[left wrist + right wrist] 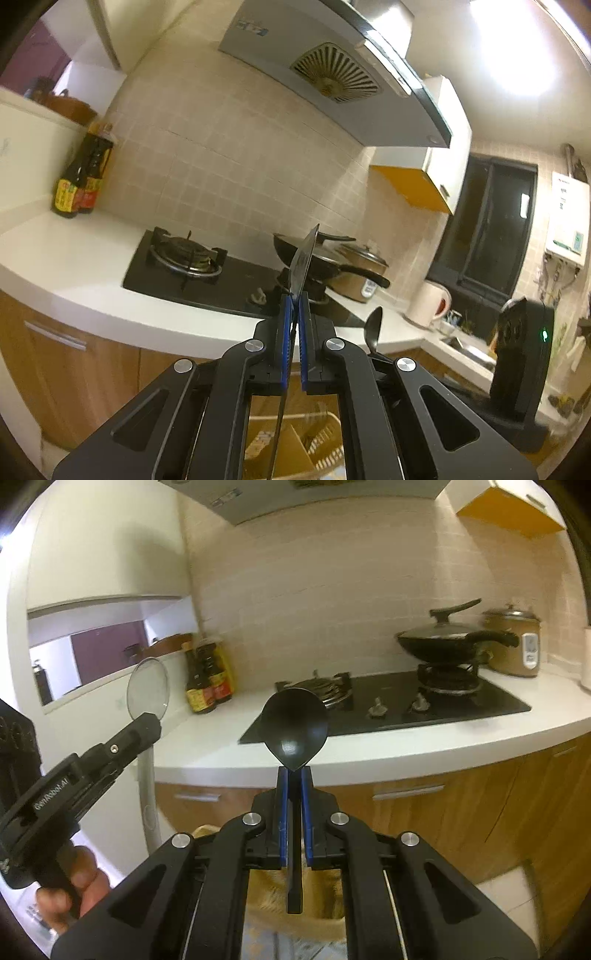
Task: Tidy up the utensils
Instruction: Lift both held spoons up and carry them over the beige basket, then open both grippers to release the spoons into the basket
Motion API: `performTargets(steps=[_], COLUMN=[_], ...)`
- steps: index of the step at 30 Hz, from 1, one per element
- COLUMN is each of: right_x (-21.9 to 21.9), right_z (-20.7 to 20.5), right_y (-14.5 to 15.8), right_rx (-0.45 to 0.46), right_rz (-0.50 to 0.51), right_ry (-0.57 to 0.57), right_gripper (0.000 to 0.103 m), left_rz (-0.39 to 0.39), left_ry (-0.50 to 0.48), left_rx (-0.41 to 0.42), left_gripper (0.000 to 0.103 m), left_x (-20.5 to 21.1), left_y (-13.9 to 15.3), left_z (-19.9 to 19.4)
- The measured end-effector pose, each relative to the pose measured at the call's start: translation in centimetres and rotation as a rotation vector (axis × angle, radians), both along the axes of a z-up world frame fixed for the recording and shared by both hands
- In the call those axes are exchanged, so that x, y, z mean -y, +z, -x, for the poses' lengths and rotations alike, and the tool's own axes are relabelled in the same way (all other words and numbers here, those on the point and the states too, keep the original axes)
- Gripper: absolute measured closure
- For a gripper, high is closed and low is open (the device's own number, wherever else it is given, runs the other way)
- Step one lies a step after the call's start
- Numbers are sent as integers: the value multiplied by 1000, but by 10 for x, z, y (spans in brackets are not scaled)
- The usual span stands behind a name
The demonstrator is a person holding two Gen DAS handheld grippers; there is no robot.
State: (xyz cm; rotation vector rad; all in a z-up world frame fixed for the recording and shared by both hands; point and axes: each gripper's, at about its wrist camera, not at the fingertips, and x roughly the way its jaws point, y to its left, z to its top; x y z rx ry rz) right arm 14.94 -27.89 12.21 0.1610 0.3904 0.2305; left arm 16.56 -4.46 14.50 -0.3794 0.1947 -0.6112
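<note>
My left gripper [294, 295] is shut on a clear plastic spoon [303, 256], seen edge-on, bowl up, handle running down between the blue pads. In the right wrist view the same gripper [142, 720] shows at the left with the clear spoon's bowl [147, 686] above it. My right gripper [294, 771] is shut on a black spoon [294, 729], bowl up, handle hanging below the pads. The black spoon [373, 328] also shows at the right in the left wrist view. Both are held in the air in front of the counter.
A white counter [369, 753] holds a black gas hob [406, 705], a lidded wok [443, 638], a rice cooker [515, 642] and sauce bottles [208, 679]. Wooden cabinets [66, 362] stand below. A wicker basket [317, 443] lies beneath the grippers. A range hood [332, 66] hangs above.
</note>
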Motion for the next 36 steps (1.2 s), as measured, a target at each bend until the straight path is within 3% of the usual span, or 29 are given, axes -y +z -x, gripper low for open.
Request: performTargets(steps=[9,21,25,31,34,36], right_x=[3,10,13,17,20,21], right_z=[-18,-15,-7,11,24,33], right_y=[-36,-48,-50,-47,-41,-38], right_rx=[5,12,0,-29,-34,-33], right_rz=[29,12,6,-6,-16,-23], right_ry=[-31,-14,-13,13,24,25], right_gripper=[98,97,97,95,87,81], left_rz=[5,3,-15,-9,-4,-6], left_ry=[95,64,30,25,26,22], left_rx=[-32,-57,-68,-70,-56,-51], left_gripper=[101,100,87,79,67,66], left_x=[24,25,20,1,-11,-16], left_y=[-36,-63,-65,-59,-49,-43], left_z=[-19,-27,-19,2,19,29])
